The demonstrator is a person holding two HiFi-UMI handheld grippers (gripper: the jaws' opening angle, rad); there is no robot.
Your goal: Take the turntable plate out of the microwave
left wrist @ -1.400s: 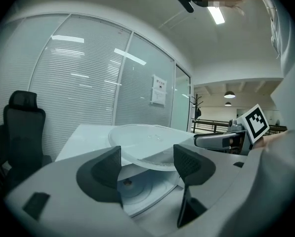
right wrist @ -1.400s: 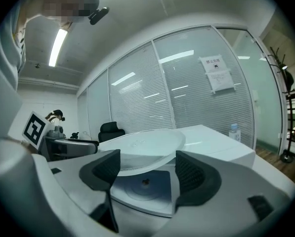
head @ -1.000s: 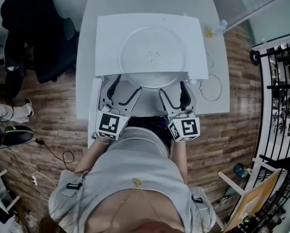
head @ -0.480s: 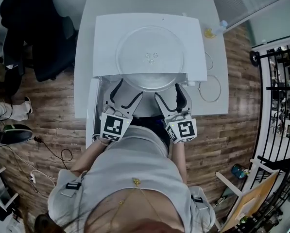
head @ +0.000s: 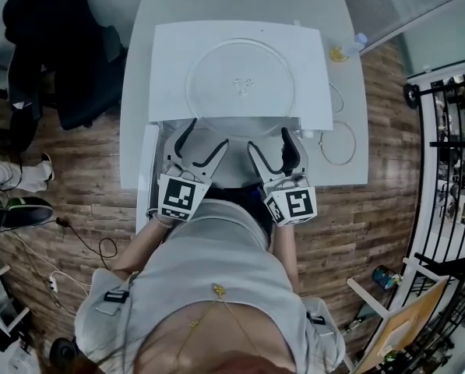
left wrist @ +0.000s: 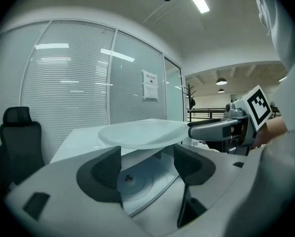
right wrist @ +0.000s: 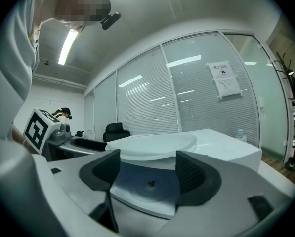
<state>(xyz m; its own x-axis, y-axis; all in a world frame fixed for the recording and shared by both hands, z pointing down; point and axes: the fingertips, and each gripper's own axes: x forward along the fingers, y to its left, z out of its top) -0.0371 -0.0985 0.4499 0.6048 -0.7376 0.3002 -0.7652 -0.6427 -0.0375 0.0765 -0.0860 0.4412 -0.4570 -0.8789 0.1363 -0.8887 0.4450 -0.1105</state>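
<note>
Round clear glass turntable plate (head: 241, 79) flat atop white box microwave (head: 170, 53), reaching front edge. Left gripper (head: 207, 135), right gripper (head: 268, 137): gaping wide, empty, level with open cavity below plate.

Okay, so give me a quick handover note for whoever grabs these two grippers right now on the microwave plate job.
Left gripper: open, empty, just in front of the microwave opening.
Right gripper: open, empty, beside it.
Turntable plate: out of the cavity, lying flat on the microwave's top, with neither gripper touching it.
Cavity: no plate inside; only the centre hub shows. The door stands open.
Done: plate removed.
Left: probably nothing. The plate sits close to the top's front edge, so perhaps nudge it back.
</note>
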